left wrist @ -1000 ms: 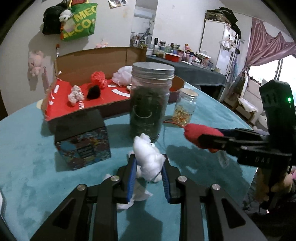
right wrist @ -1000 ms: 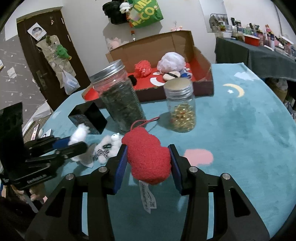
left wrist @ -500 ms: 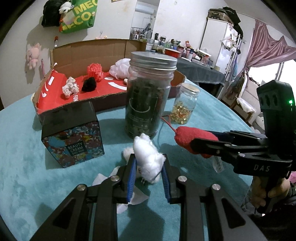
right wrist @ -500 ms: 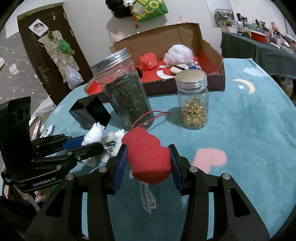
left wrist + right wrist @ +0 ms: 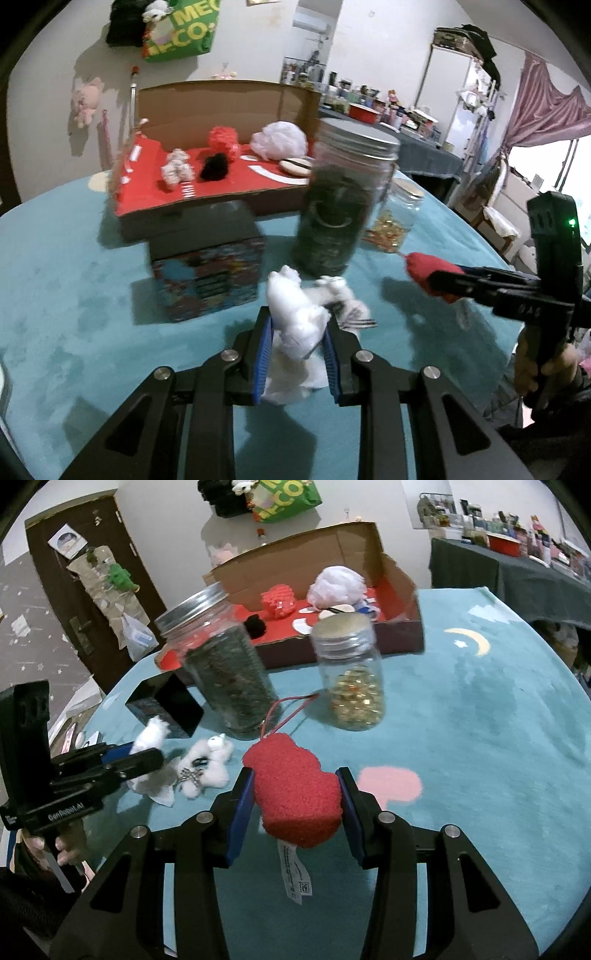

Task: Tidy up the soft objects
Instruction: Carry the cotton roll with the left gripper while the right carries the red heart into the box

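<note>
White plush (image 5: 297, 317) in left fingers (image 5: 264, 350) drew nearer the box (image 5: 207, 273).

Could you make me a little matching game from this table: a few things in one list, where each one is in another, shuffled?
Things:
1. red plush
2. white fluffy toy
3. white mesh puff
4. gold beads

Places:
A. inside the small glass jar
B. in the cardboard box
C. pinched in the left claw
D. pinched in the right claw

Pairs: 1-D, 2-C, 3-B, 4-A
</note>
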Available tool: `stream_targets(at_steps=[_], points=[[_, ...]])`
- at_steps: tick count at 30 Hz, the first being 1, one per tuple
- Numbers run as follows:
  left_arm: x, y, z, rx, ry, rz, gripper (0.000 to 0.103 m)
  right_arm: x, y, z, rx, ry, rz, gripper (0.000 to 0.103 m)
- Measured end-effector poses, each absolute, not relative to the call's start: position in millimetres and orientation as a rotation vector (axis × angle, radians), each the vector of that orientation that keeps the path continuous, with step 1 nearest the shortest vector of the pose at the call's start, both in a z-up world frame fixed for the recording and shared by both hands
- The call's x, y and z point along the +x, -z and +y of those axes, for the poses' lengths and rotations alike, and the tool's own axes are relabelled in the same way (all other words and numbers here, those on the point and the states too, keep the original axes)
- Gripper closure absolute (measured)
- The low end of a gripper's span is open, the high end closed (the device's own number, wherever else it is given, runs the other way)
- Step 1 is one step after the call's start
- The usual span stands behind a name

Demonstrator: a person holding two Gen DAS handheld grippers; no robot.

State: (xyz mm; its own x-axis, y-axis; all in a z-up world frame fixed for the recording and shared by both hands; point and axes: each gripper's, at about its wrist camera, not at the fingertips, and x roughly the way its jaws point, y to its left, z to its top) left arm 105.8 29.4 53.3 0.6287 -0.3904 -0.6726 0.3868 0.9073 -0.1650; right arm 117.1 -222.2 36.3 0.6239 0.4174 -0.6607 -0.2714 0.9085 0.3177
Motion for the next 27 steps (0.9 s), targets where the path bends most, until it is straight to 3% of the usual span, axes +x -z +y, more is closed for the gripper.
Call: stream_targets(at_steps=[27], points=[[132.5, -36.2, 125.2, -0.025, 0.274, 0.844, 0.076, 149.0, -40.1, -323.8, 0.344, -0.284, 0.845, 0.06]])
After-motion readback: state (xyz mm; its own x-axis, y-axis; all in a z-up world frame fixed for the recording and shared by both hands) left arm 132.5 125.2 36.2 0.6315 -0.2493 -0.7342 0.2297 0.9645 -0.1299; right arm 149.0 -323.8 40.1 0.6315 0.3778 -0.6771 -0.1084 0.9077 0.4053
